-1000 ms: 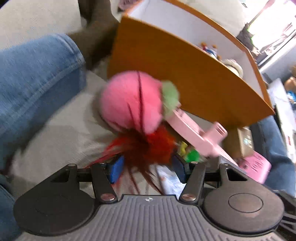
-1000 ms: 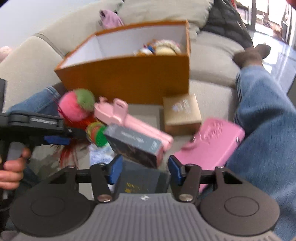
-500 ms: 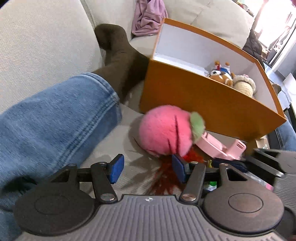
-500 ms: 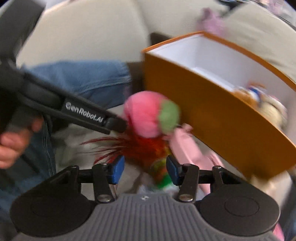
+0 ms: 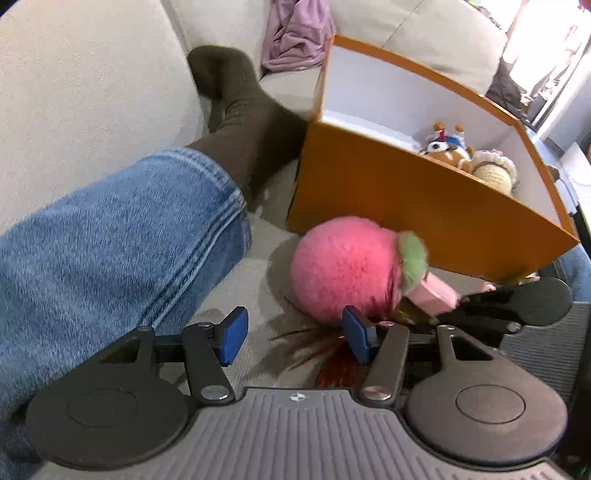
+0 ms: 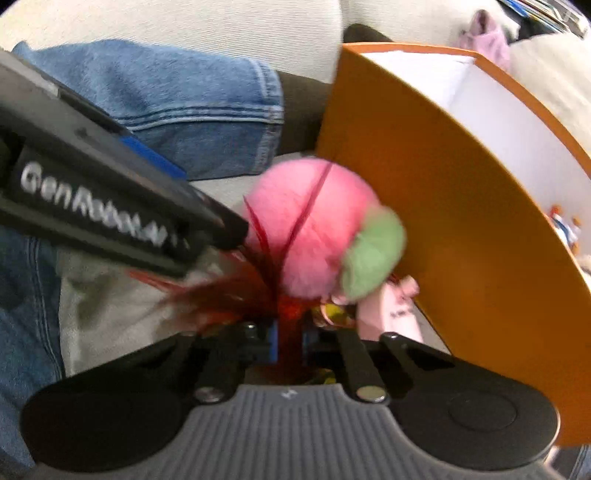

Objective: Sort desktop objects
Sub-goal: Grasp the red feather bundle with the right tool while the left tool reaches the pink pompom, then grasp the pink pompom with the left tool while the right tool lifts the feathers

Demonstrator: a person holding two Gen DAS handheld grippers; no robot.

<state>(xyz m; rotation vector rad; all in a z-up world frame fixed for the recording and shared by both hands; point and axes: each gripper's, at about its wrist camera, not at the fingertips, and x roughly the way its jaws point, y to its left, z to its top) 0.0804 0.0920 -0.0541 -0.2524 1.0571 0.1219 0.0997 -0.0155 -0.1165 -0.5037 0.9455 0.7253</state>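
red feather tuft (image 6: 284, 314) is pinched in the shut jaws of the right gripper (image 6: 290, 341), beside the pink pompom (image 6: 310, 229) on the sofa by the orange box (image 6: 461, 240). left gripper (image 5: 291, 334) is held wide, empty. thin feathers could slip or tear when lifted; box wall may be snagged.

A beige sofa (image 5: 81, 110) carried everything, its seat cushion bare and pale beside a person's leg in blue jeans (image 5: 110, 266). That leg ended in a dark brown sock (image 5: 243, 107), the foot resting against the backrest. Behind it, a crumpled lilac cloth (image 5: 295, 33) lay bunched on the seat near the corner, between two back cushions. At the far right, bright daylight came in from a window (image 5: 554, 55), washing out whatever stood there.
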